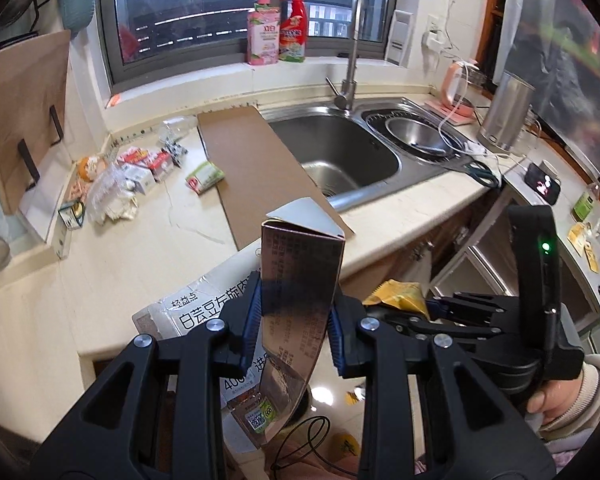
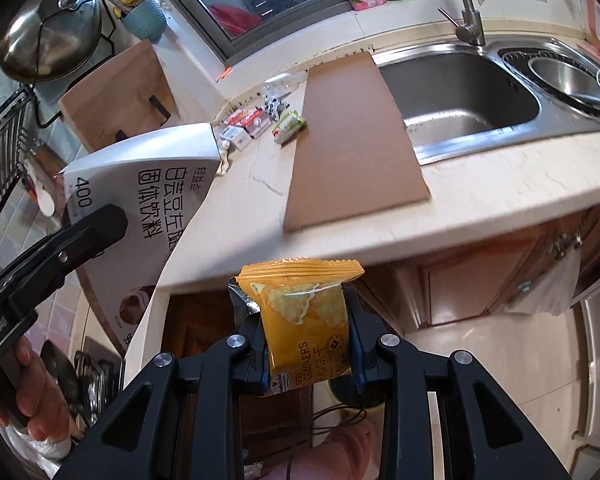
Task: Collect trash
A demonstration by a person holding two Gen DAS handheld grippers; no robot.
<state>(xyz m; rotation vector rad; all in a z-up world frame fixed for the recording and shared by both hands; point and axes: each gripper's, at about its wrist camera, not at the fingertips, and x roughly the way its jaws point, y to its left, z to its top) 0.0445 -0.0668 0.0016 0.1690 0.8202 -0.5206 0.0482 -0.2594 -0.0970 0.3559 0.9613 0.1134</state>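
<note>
- While both loads hang off the counter's (image 2: 500, 184) front edge, my left gripper (image 1: 294, 320) pinches the flattened box (image 1: 300, 276).
- Right gripper (image 2: 308, 346) clamps the cracker packet (image 2: 304, 320).
- Box could twist loose: it's tall and floppy.
- More wrappers (image 1: 140, 168) wait near the counter's back edge.

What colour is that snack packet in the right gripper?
Yellow-orange, with crackers pictured on it; the snack packet shows best in the right wrist view.
</note>
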